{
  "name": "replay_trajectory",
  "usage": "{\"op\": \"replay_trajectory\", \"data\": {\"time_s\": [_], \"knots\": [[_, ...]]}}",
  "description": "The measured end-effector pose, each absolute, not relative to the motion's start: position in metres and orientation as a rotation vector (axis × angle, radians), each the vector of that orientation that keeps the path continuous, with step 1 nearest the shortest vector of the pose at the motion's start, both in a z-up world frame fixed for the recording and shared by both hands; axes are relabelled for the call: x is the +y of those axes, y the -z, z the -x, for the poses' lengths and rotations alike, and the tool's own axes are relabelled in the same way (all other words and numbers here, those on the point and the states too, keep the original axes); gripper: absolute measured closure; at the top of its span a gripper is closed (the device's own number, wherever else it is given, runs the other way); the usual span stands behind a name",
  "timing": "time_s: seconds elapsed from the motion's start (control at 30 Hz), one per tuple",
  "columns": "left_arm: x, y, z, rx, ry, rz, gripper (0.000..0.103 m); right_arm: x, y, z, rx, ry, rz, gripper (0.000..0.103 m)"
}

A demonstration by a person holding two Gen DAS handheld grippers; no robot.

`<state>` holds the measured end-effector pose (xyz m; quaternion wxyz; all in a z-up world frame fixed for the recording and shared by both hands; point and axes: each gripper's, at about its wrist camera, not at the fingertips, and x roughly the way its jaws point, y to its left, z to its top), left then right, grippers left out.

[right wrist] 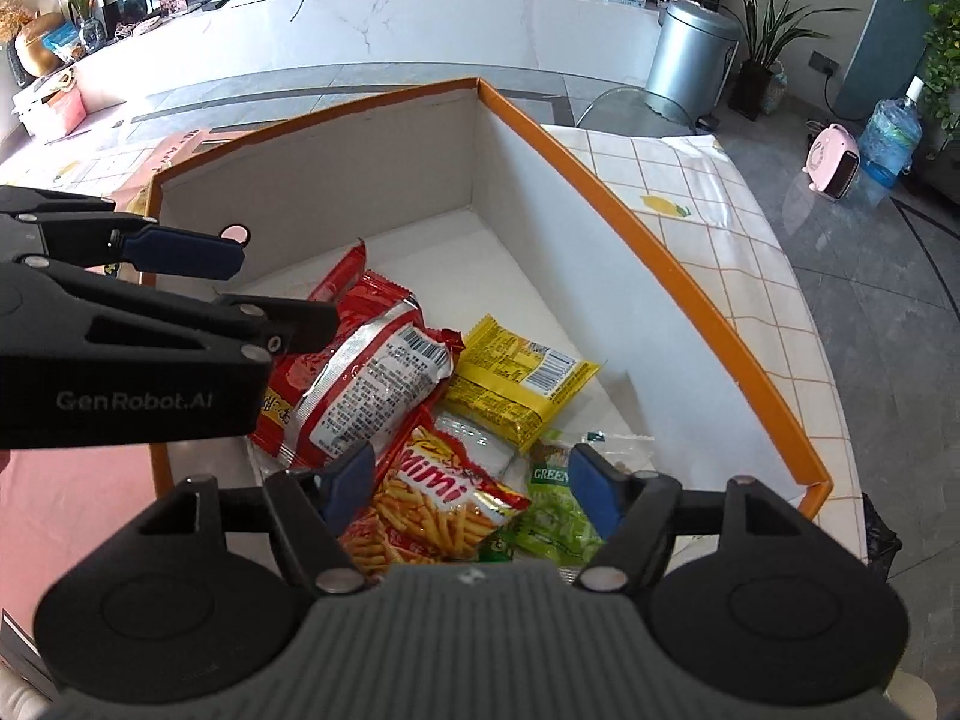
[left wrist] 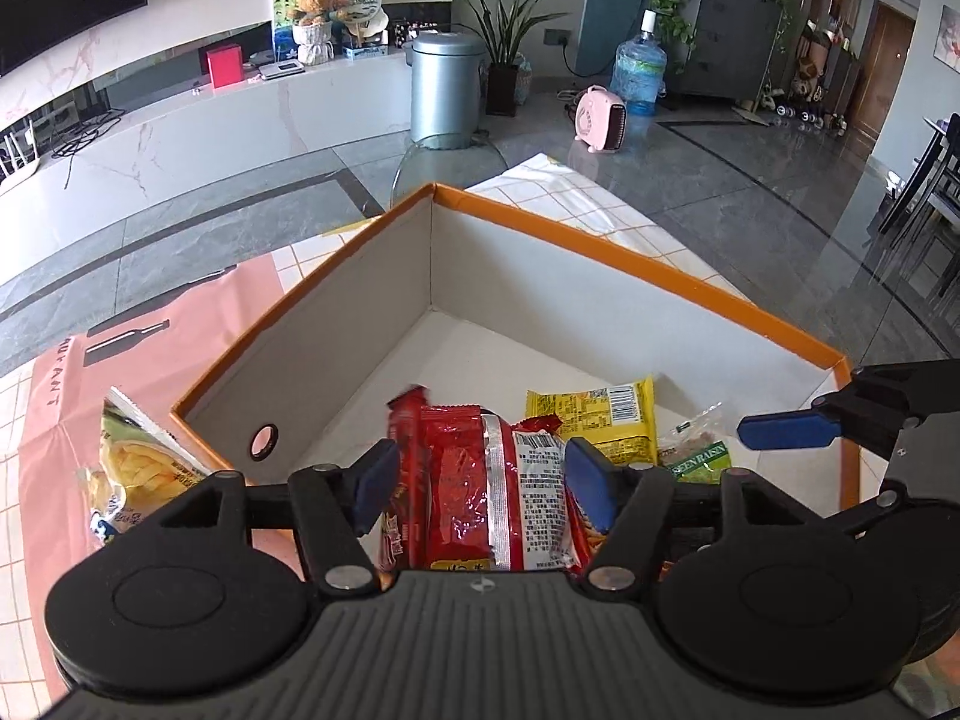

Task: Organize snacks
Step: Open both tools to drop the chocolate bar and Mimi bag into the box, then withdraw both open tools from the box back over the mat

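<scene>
Left gripper (left wrist: 480,483): jaws apart, straddling red snack packet (left wrist: 480,498), pads apparently clear of it. Right gripper (right wrist: 471,492): jaws apart above Mimi fries packet (right wrist: 438,504). Both packets, yellow packet (right wrist: 516,375), green raisin bag (right wrist: 549,516) lie inside orange-rimmed box (right wrist: 660,252) on tabletop (right wrist: 750,276).

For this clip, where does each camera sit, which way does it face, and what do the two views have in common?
Left wrist: on the left gripper, looking down into the orange box over the red packet; the right gripper's finger enters from the right.
Right wrist: on the right gripper, above the Mimi bag; the left gripper enters from the left.
Shared: box, red packet, yellow packet, silver bin.
</scene>
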<state>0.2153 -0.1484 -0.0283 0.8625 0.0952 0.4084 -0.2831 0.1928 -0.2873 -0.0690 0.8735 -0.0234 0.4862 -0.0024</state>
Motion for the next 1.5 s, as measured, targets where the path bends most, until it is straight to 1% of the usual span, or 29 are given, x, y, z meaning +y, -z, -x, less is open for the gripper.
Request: {"op": "replay_trajectory", "data": {"time_s": [0.17,0.23,0.33,0.47,0.7,0.87,1.0,1.13,1.2,1.27,1.33,1.43,1.5], "knots": [[-0.144,0.009,-0.197,0.796,0.598,-0.233,0.020,-0.282,0.051,-0.177,0.974,0.035,0.070,0.017],[-0.142,0.002,-0.189,0.771,0.599,-0.243,0.019,-0.279,0.044,-0.170,0.954,0.048,0.074,0.016],[-0.135,-0.008,-0.179,0.742,0.592,-0.258,0.018,-0.273,0.033,-0.157,0.916,0.066,0.077,0.012],[-0.121,-0.019,-0.162,0.699,0.574,-0.271,0.018,-0.259,0.019,-0.135,0.833,0.069,0.094,0.009],[-0.082,-0.032,-0.136,0.655,0.527,-0.239,0.018,-0.220,0.005,-0.099,0.699,0.024,0.060,0.008],[-0.053,-0.032,-0.123,0.640,0.493,-0.211,0.018,-0.186,0.011,-0.083,0.646,-0.019,0.020,0.008],[-0.024,-0.024,-0.117,0.645,0.468,-0.162,0.018,-0.157,0.026,-0.077,0.632,-0.032,0.004,0.009],[0.015,-0.010,-0.118,0.667,0.442,-0.060,0.018,-0.134,0.045,-0.072,0.622,-0.028,-0.016,0.013],[0.031,-0.002,-0.117,0.670,0.415,-0.026,0.018,-0.125,0.056,-0.074,0.644,-0.046,-0.027,0.018],[0.046,0.007,-0.117,0.674,0.388,0.004,0.018,-0.117,0.068,-0.078,0.673,-0.061,-0.034,0.026],[0.057,0.016,-0.119,0.681,0.385,0.027,0.018,-0.108,0.080,-0.082,0.697,-0.070,-0.026,0.030],[0.069,0.031,-0.125,0.703,0.369,0.046,0.018,-0.098,0.092,-0.090,0.715,-0.086,0.003,0.035],[0.077,0.040,-0.129,0.715,0.359,0.057,0.020,-0.093,0.097,-0.096,0.719,-0.095,0.010,0.035]]}}
